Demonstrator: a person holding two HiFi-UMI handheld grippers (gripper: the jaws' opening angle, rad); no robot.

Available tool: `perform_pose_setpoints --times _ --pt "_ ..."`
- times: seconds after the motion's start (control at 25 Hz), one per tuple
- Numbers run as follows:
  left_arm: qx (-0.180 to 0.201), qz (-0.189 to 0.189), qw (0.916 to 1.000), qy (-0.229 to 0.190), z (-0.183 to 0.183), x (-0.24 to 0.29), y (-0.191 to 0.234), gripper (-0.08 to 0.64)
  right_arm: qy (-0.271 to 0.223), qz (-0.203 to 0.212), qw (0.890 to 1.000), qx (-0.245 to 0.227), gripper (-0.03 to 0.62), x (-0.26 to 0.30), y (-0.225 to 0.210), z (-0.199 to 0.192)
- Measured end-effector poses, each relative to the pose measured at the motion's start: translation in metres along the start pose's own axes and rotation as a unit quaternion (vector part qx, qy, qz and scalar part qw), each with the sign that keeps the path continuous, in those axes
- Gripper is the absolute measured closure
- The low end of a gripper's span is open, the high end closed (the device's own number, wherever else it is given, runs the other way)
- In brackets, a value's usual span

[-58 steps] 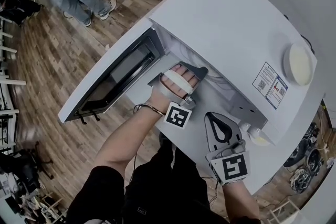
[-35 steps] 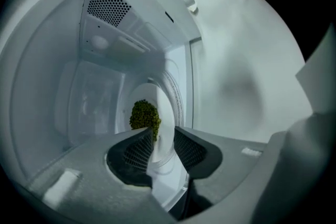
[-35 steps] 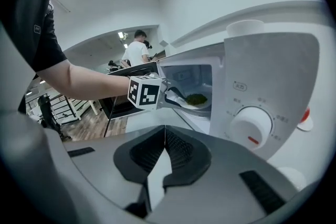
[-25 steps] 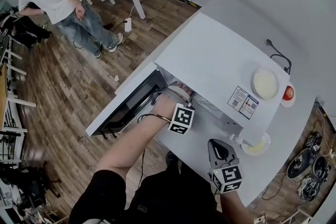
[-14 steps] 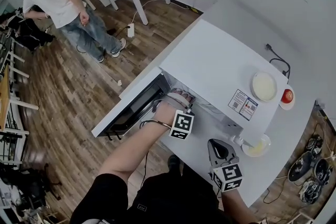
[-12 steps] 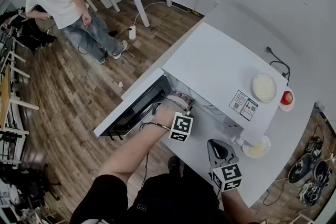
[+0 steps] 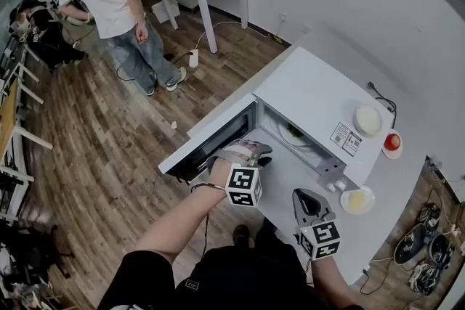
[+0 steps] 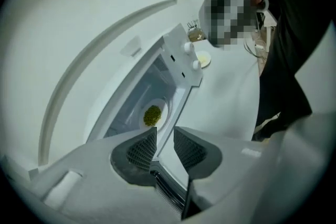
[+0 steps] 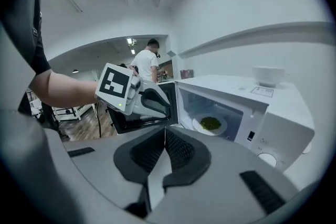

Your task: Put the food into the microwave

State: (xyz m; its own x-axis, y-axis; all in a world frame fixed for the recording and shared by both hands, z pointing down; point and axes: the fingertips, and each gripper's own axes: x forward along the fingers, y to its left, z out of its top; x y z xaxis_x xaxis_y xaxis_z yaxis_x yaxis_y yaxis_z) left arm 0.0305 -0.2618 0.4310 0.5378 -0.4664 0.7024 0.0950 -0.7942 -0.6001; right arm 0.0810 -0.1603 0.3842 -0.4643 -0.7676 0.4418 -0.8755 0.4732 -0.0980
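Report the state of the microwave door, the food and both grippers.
Microwave door: open.
Food: on a plate inside the microwave.
Left gripper: jaws apart, nothing between them.
Right gripper: jaws together, empty.

The right gripper (image 9: 165,132) has its dark jaws pinched together, nothing in them. Past it the boxy white microwave (image 9: 275,126) stands open, round white plate of green food (image 9: 210,124) inside, white bowl (image 9: 268,75) on top. The left gripper (image 9: 137,96) hovers just left of the opening.
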Motion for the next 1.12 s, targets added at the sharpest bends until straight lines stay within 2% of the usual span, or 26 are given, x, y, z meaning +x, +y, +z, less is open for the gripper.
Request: perform_pose_setpoints --times 0.08,0.16,0.24,0.32,0.48,0.56,0.68,0.84,0.92,1.0,1.12 --pt "-0.016 0.009 0.9997 -0.018 0.005 -0.022 -0.001 0.454 -0.012 -0.015 1.0 -0.004 0.577 -0.01 0.004 0.009" --pt "-0.056 0.004 0.9971 -0.052 0.016 -0.046 -0.002 0.454 -0.022 -0.032 0.999 -0.013 0.577 -0.022 0.007 0.019" --pt "-0.107 -0.009 0.9894 -0.098 0.031 -0.071 -0.004 0.455 -0.031 -0.046 0.998 -0.022 0.577 -0.036 0.01 0.028" --pt "-0.137 -0.017 0.9812 -0.135 0.045 -0.094 -0.01 0.454 -0.04 -0.056 0.997 -0.026 0.577 -0.049 0.016 0.033" --pt "-0.14 -0.017 0.975 -0.172 0.067 -0.13 -0.026 0.454 -0.049 -0.061 0.996 -0.037 0.577 -0.073 0.031 0.033" --pt "-0.155 -0.02 0.9695 -0.189 0.077 -0.147 -0.036 0.454 -0.05 -0.058 0.996 -0.04 0.577 -0.084 0.04 0.028" --pt "-0.221 -0.03 0.9482 -0.226 0.09 -0.172 -0.046 0.456 -0.054 -0.047 0.997 -0.033 0.577 -0.098 0.05 0.022" --pt "-0.289 -0.004 0.924 -0.251 0.109 -0.195 -0.044 0.454 -0.068 -0.027 0.997 -0.024 0.577 -0.122 0.059 0.022" --pt "-0.318 -0.002 0.9094 -0.268 0.125 -0.205 -0.046 0.455 -0.085 -0.008 0.996 -0.019 0.577 -0.147 0.069 0.029" --pt "-0.337 -0.007 0.8963 -0.288 0.148 -0.217 -0.051 0.456 -0.105 0.014 0.994 -0.023 0.577 -0.178 0.081 0.035" --pt "-0.349 -0.016 0.885 -0.308 0.184 -0.232 -0.065 0.456 -0.122 0.037 0.992 -0.02 0.577 -0.222 0.087 0.032"
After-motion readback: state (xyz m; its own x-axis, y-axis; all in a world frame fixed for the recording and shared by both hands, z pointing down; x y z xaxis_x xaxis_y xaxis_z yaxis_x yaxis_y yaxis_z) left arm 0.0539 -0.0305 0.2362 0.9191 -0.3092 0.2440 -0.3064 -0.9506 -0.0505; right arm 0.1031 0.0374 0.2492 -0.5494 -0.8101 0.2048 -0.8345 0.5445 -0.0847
